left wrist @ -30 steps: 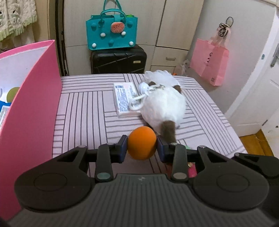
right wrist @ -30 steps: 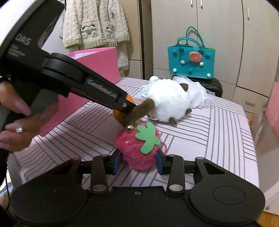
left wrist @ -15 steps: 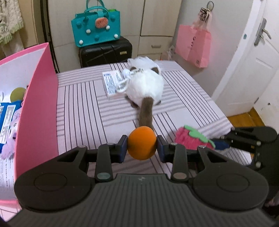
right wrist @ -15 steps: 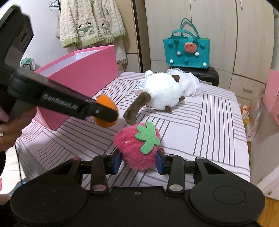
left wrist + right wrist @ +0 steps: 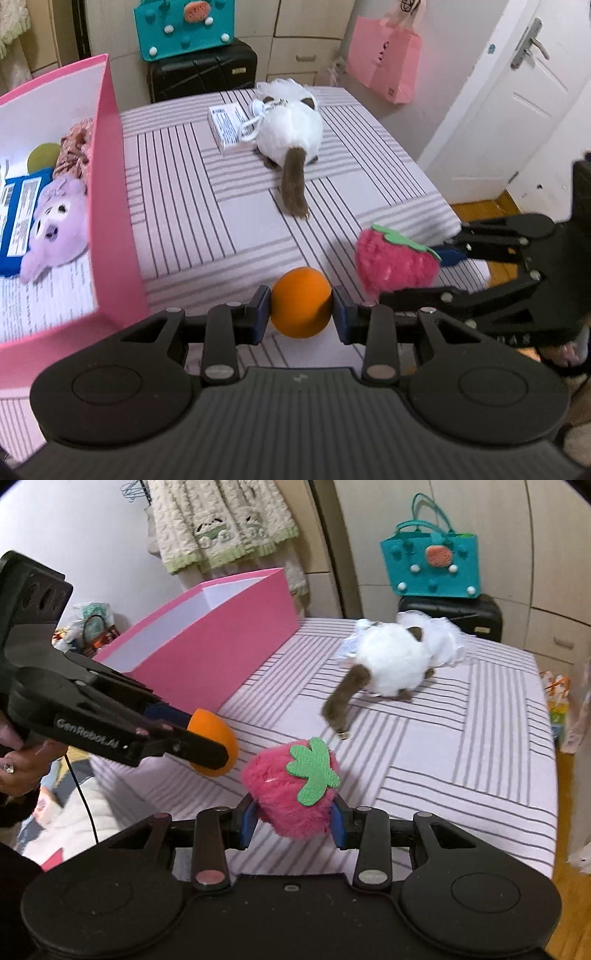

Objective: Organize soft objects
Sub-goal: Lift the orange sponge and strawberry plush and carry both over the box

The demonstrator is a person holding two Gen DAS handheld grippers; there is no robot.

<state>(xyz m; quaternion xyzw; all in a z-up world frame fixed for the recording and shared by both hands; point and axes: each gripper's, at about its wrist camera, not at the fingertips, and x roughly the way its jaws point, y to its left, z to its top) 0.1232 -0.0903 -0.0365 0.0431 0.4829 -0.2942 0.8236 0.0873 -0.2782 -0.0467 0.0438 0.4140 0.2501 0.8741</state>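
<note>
My left gripper [image 5: 301,311] is shut on an orange ball [image 5: 301,301], held above the striped table near its front edge. My right gripper [image 5: 291,818] is shut on a pink plush strawberry [image 5: 291,786] with a green leaf, held just right of the ball; it also shows in the left wrist view [image 5: 395,260]. A white plush cat [image 5: 290,123] with a brown tail lies farther back on the table. The pink box [image 5: 110,192] stands at the left, holding a purple plush [image 5: 55,225] and other items.
A white packet [image 5: 227,125] lies beside the plush cat. A teal bag [image 5: 184,26] sits on a black suitcase [image 5: 201,72] behind the table. A pink paper bag [image 5: 384,66] hangs at the right by a white door [image 5: 506,107].
Both grippers have drawn back and lifted from the plush cat, carrying the ball and the strawberry. The left view has swung left, showing more of the inside of the pink box.
</note>
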